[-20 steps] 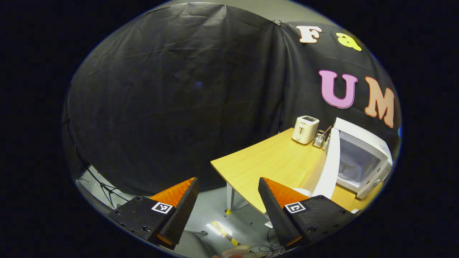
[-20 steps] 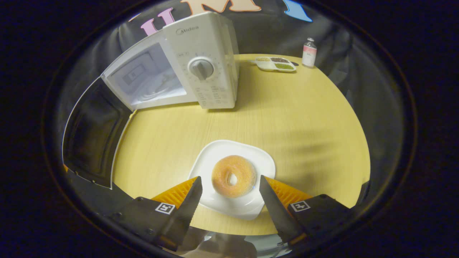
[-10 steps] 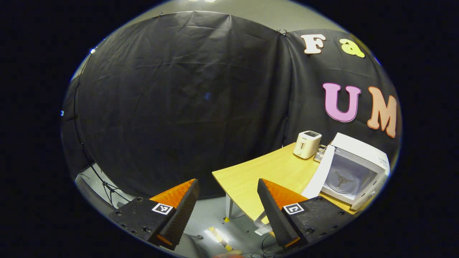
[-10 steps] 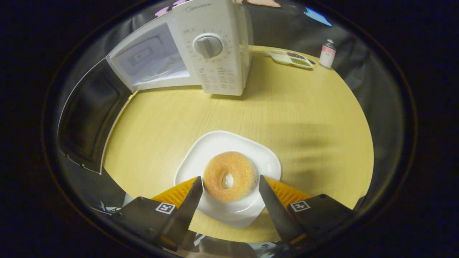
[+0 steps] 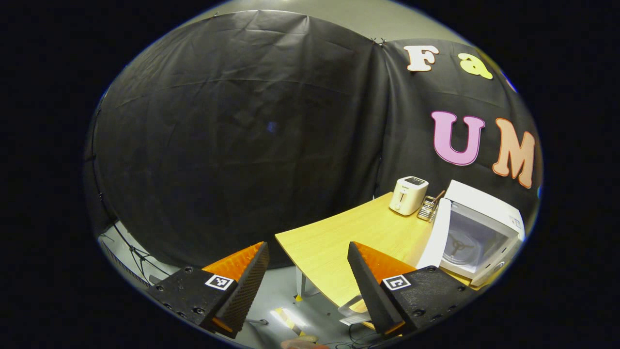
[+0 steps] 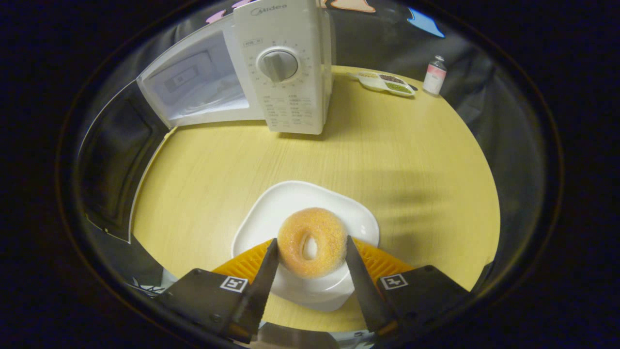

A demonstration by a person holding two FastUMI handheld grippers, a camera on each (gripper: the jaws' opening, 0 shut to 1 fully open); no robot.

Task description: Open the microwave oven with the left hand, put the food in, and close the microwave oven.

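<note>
Both fingers of the right tongs point(image 6: 310, 264) are set against the doughnut point(image 6: 311, 241) (on its plate point(image 6: 271, 203), before the open microwave point(image 6: 252, 72)); crushing is risked. Left tongs point(image 5: 307, 271) gape, empty.

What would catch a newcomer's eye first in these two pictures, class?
The doughnut on its white plate, framed between the right gripper's fingers at the table's near edge. Behind it, the microwave stands with its door swung wide to the left. The left gripper hangs open off the table's corner.
</note>
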